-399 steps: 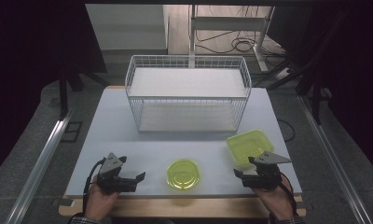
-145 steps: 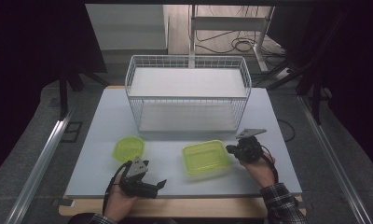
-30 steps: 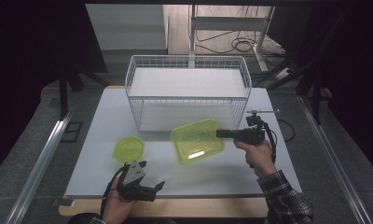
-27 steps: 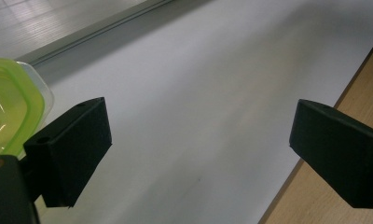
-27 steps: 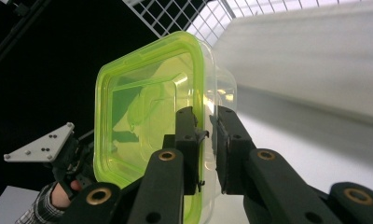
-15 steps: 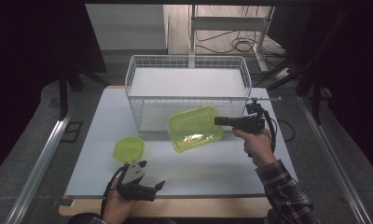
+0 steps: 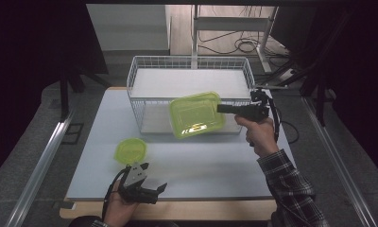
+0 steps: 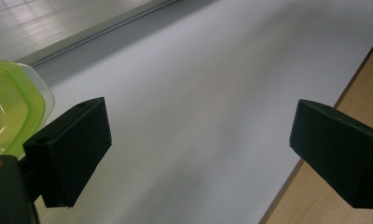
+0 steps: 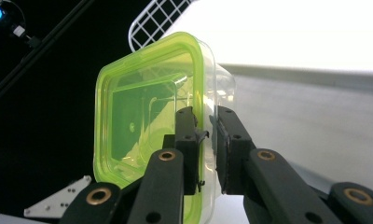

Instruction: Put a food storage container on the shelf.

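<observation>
A square container with a green lid [image 7: 196, 114] hangs in the air, tilted, in front of the white wire basket [image 7: 144, 71]. My right gripper [image 7: 220, 108] is shut on its right rim; in the right gripper view the jaws pinch the rim of the container [image 9: 142, 116] at the gripper [image 9: 206, 135]. A round green-lidded container [image 7: 129, 150] lies on the white table at the left. My left gripper [image 7: 161, 189] rests near the table's front edge, open, with nothing between its jaws [image 8: 198, 140]; the round container [image 8: 10, 109] shows just left of it.
The white tabletop [image 7: 210, 165] stretches between the basket and its wooden front edge [image 7: 177, 208]. A metal rail [image 7: 40, 161] runs along the left side. Cables and a stand lie on the floor behind the basket.
My right gripper has lifted the square container from the table and carried it up and back toward the basket. The left gripper has stayed at the front edge.
</observation>
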{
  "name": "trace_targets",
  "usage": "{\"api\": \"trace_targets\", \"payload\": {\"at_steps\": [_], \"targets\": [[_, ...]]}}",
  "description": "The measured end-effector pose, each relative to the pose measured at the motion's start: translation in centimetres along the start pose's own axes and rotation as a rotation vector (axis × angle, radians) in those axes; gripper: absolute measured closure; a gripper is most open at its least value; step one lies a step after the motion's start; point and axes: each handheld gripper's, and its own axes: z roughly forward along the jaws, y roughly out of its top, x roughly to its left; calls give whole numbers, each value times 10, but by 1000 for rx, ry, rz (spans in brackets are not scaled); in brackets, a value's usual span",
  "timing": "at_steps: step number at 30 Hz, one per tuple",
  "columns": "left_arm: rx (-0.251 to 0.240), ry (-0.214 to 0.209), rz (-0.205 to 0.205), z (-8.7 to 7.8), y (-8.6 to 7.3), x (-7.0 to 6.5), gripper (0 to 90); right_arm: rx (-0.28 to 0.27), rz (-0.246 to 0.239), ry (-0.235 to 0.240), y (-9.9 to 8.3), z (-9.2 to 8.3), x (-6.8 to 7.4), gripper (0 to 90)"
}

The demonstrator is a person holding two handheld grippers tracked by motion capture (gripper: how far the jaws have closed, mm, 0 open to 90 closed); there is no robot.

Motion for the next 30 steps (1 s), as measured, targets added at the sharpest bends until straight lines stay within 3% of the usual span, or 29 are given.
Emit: {"api": "trace_targets", "payload": {"at_steps": [12,30], "targets": [[-8,2,-4,0,0,1,49,-51,-40,-58,30,1,9,803],[-27,-6,-12,-1,0,2,44,-135,-33,-150,65,12,11,803]]}}
